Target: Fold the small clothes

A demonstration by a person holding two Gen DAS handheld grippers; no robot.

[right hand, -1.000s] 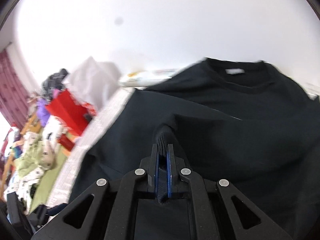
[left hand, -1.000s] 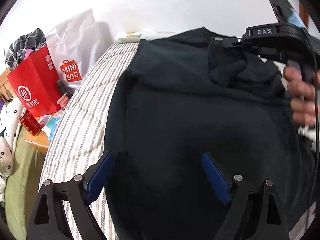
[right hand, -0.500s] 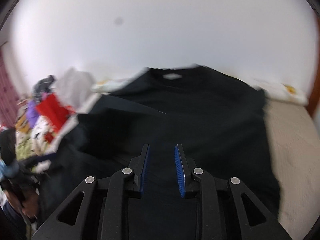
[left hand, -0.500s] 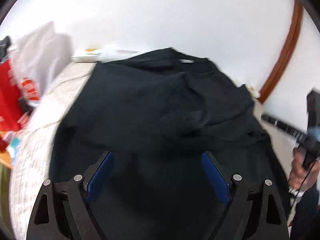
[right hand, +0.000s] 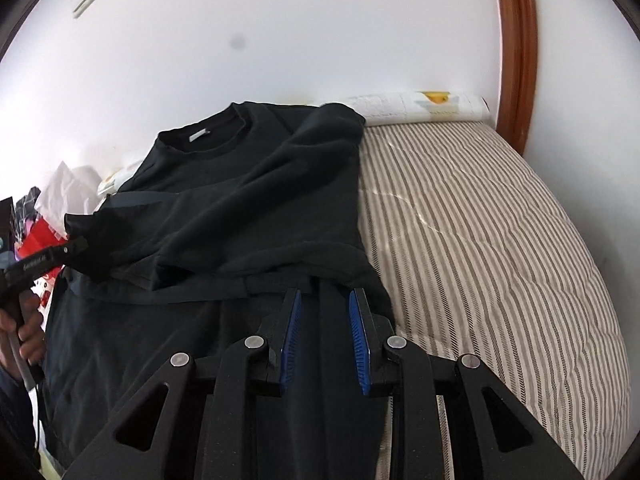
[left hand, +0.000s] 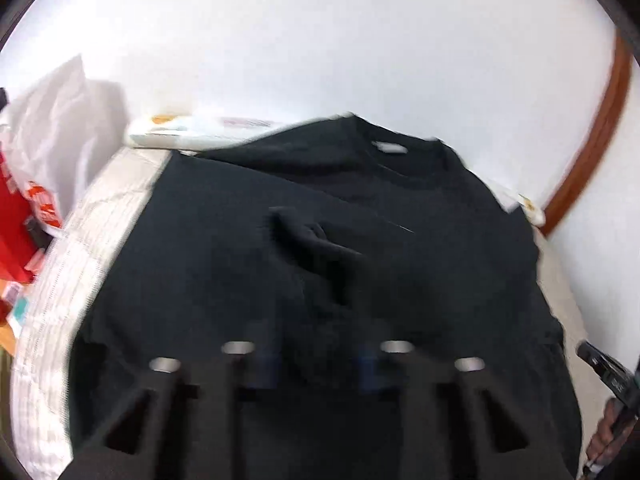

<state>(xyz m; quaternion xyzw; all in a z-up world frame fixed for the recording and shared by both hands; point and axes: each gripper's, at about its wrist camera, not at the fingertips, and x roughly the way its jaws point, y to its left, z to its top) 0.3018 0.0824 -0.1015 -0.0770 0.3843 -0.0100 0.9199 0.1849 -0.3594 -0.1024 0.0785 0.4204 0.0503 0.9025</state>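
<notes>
left wrist view: blurred by motion
garment: a black long-sleeved sweatshirt [left hand: 224,272] lies spread on a beige-and-brown striped mattress [left hand: 80,264], its collar and white neck label at the far end by the white wall [left hand: 320,40], with a raised crease near its middle
left gripper [left hand: 316,344]: low in the frame over the near part of the sweatshirt; its fingers are pressed together, though the blur smears them; black cloth lies at the tips, and i cannot tell whether any is pinched
right gripper [left hand: 600,364]: at the far right edge beside the sweatshirt, held by a hand [left hand: 608,432]
left side: a white plastic bag [left hand: 52,120] and a red paper bag [left hand: 16,232] stand beside the mattress
far edge: a white printed roll [left hand: 180,132] lies along the wall
right side: a curved brown wooden frame [left hand: 592,140]

right wrist view: sharp
garment: one sleeve is folded across the chest; the body covers the left part of the mattress and the striped right part is bare
right gripper fingers: blue pads stand a little apart, pinching nothing, above the sweatshirt's near right edge
left gripper: at the left edge, its tip against a lifted dark fold of the sweatshirt
wall: a white switch plate [right hand: 85,0] high on the left
</notes>
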